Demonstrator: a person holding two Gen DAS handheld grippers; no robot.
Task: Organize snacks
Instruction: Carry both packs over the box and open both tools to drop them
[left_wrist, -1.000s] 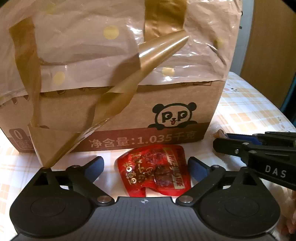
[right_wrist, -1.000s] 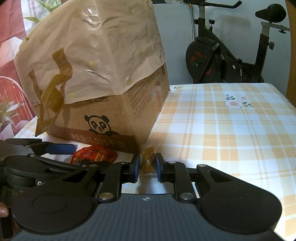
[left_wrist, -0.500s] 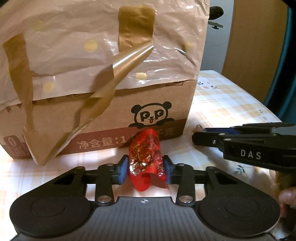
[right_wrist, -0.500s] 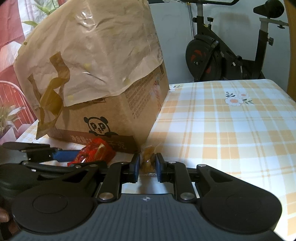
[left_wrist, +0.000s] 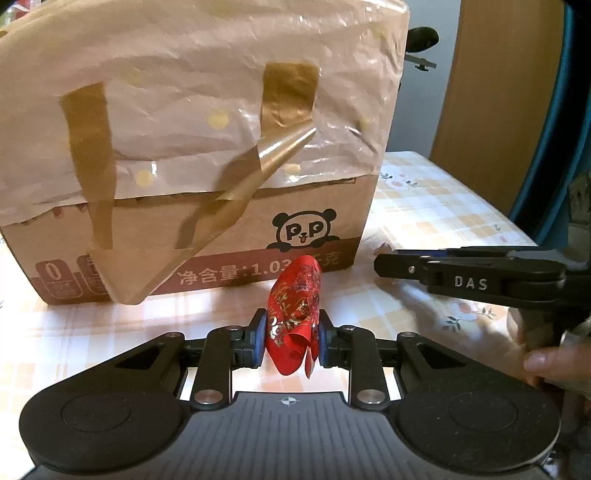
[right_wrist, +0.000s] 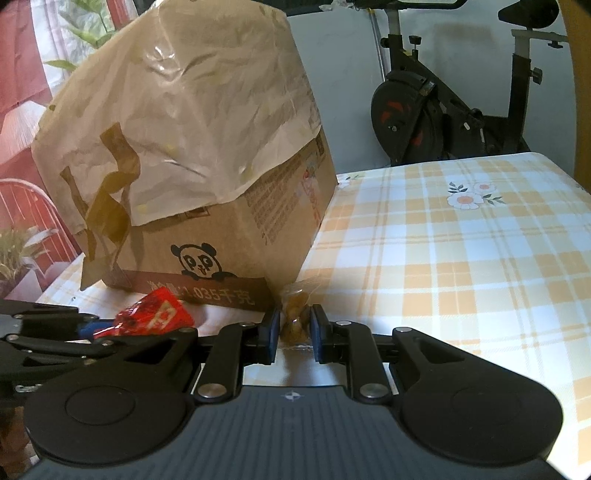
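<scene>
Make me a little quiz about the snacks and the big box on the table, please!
1. True or false: the left gripper is shut on the red snack packet.
2. What is printed on the cardboard box near its bottom edge? A) a panda face B) a tiger C) a rabbit
3. Fill in: the right gripper is pinching a small clear packet of ______-coloured snack, close to a bottom corner of the box.

Key:
1. True. The pads press the packet from both sides.
2. A.
3. Brown. It looks golden brown, and what the snack is cannot be told.
</scene>
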